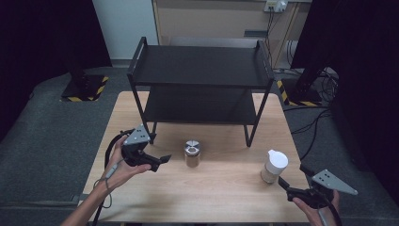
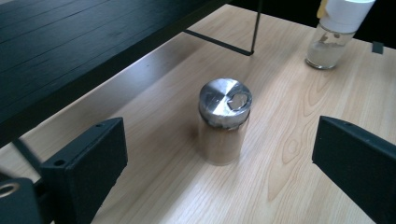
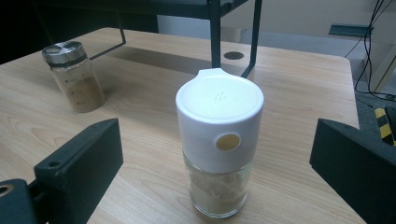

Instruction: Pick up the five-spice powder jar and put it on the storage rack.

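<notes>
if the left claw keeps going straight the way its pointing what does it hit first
Most likely the metal-lidded jar: it stands upright on the table, centred ahead of the open left claw, apart from both jaws. Depth is hard to judge.

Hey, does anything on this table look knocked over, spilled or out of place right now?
Nothing stands out. The metal-lidded jar and the white-capped jar both stand upright on the table, lids on, no powder spilled. The black shelf rack sits square, and both grippers are open, touching nothing.
</notes>
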